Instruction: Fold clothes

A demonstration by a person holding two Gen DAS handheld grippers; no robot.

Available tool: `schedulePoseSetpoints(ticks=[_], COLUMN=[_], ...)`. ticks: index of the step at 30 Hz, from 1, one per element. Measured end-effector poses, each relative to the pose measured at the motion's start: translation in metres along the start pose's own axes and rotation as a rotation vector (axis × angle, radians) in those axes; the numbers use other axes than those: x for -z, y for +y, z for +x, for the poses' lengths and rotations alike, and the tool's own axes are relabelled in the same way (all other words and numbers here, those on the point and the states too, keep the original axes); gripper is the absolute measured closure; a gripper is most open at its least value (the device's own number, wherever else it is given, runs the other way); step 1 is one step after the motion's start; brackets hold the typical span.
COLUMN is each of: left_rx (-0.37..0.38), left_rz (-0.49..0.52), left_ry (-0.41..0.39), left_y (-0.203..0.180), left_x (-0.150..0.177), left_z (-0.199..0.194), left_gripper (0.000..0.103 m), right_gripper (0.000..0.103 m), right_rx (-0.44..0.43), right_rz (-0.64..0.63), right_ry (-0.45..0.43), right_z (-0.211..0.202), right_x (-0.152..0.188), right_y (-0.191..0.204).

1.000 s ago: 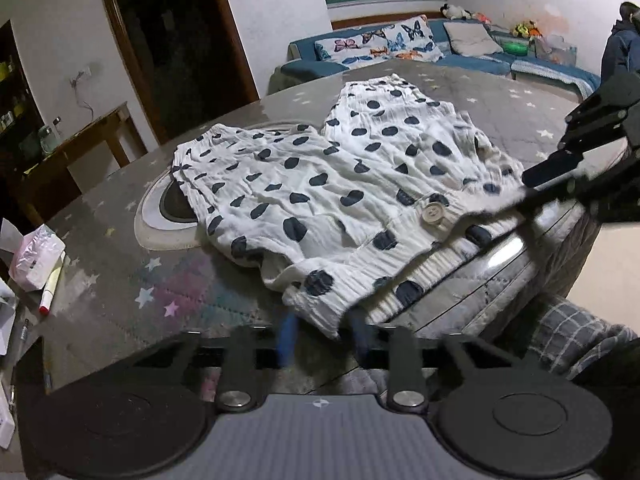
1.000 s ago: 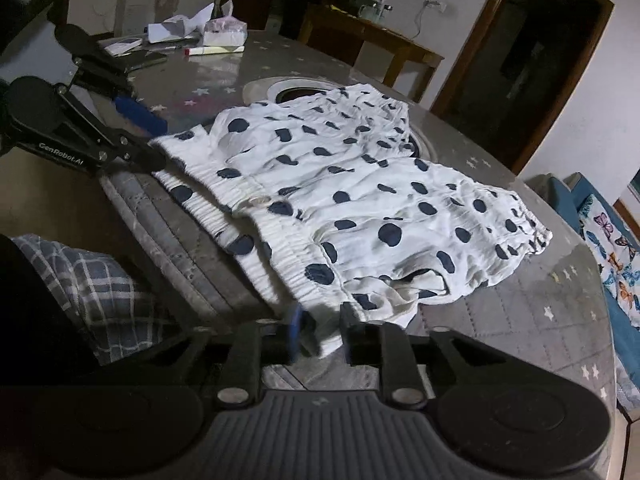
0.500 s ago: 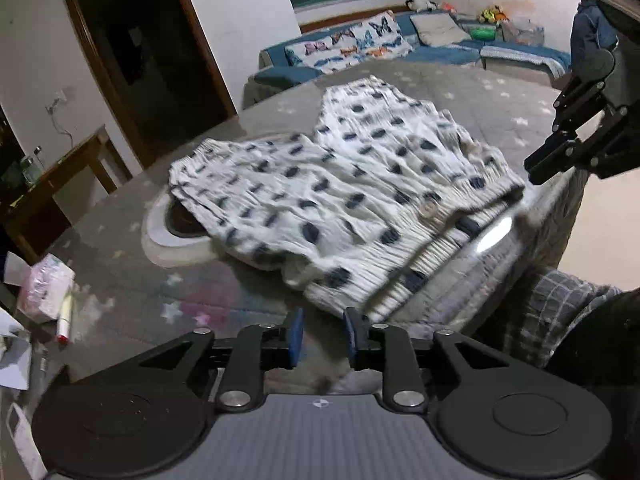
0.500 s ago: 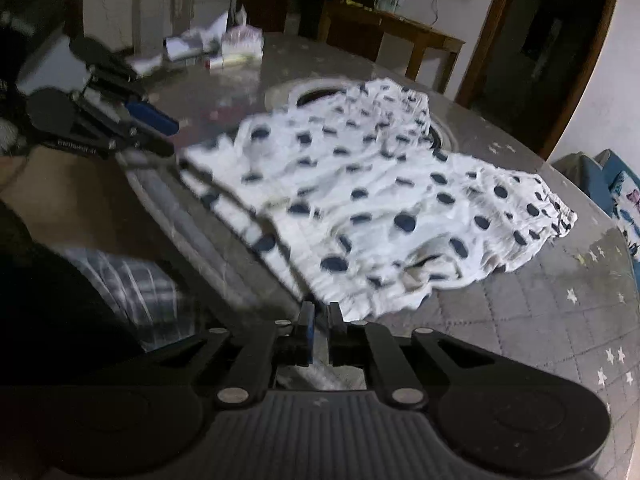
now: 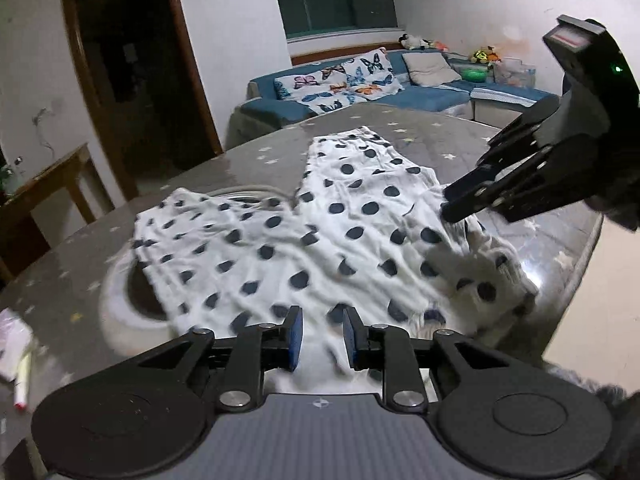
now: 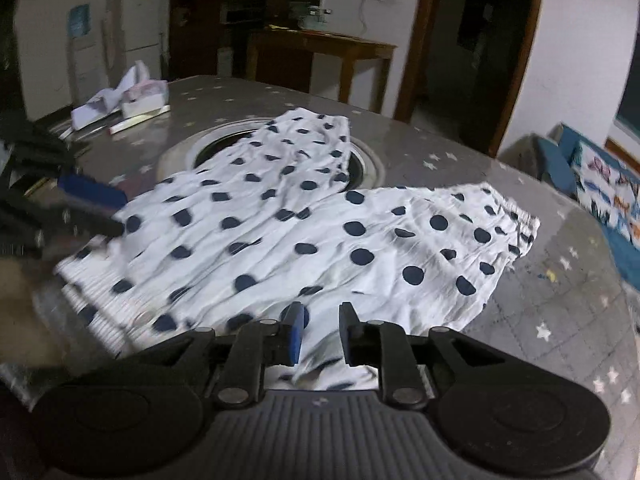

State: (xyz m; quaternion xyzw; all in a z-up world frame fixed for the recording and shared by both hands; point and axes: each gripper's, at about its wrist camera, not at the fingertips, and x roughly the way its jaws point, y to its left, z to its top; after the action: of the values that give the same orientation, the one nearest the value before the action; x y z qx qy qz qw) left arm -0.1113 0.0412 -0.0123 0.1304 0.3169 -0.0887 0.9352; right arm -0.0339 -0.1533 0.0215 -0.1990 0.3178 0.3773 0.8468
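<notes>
White shorts with dark polka dots (image 5: 340, 216) lie on the round grey star-patterned table (image 5: 440, 132), their two legs splayed away from me. My left gripper (image 5: 322, 338) is shut on the near waistband edge, with cloth bunched between its blue pads. In the right wrist view the shorts (image 6: 300, 232) spread across the table (image 6: 540, 320), and my right gripper (image 6: 320, 336) is shut on the other waistband corner. The right gripper (image 5: 448, 210) shows from the left wrist view with fabric hanging from its tips. The left gripper (image 6: 100, 208) appears blurred at the left.
A round recess (image 6: 224, 148) in the table's middle lies partly under one leg. A tissue pack (image 6: 140, 96) and a marker (image 5: 20, 376) sit near the table's left side. A blue sofa (image 5: 360, 92) and a wooden side table (image 6: 320, 44) stand beyond. The table edge (image 5: 580, 260) runs close on the right.
Both grippers closed on the waistband corners, lifted them off the table edge, and are carrying them forward over the legs. The button side of the waistband is now turned under.
</notes>
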Motion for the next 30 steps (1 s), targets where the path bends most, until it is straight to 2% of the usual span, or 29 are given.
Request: schedulePoseSetpoints(ticks=[3, 8, 14, 18, 22, 25, 28, 30], left_rx=[-0.004, -0.019, -0.025, -0.014, -0.058, -0.093, -0.129, -0.143], left_rz=[-0.007, -0.031, -0.087, -0.115, -0.134, -0.174, -0.164, -0.154], left_ry=[0.015, 0.092, 0.121, 0.094, 0.063, 0.098, 0.148, 0.147], left_y=[-0.002, 0.008, 0.032, 0.042, 0.054, 0.068, 0.076, 0.078], left_x=[-0.005, 0.005, 0.021, 0.013, 0.000, -0.001, 0.009, 0.013], left_z=[0.024, 0.048, 0.041, 0.032, 0.038, 0.056, 0.068, 0.066], left_gripper=[0.078, 0.080, 0.078, 0.078, 0.078, 0.078, 0.078, 0.078], right_gripper=[0.083, 0.083, 0.080, 0.078, 0.074, 0.074, 0.074, 0.074], right_rx=[-0.012, 0.021, 0.035, 0.024, 0.014, 0.006, 0.006, 0.011], right_rz=[0.043, 0.074, 0.125, 0.122, 0.119, 0.117, 0.130, 0.143], right_ry=[0.011, 0.063, 0.093, 0.079, 0.065, 0.055, 0.071, 0.083], right_z=[0.018, 0.033, 0.022, 0.025, 0.029, 0.031, 0.041, 0.045], right_x=[0.000, 0.012, 0.030, 0.020, 0.010, 0.002, 0.003, 0.006], right_y=[-0.007, -0.019, -0.039, -0.041, -0.043, -0.045, -0.051, -0.056])
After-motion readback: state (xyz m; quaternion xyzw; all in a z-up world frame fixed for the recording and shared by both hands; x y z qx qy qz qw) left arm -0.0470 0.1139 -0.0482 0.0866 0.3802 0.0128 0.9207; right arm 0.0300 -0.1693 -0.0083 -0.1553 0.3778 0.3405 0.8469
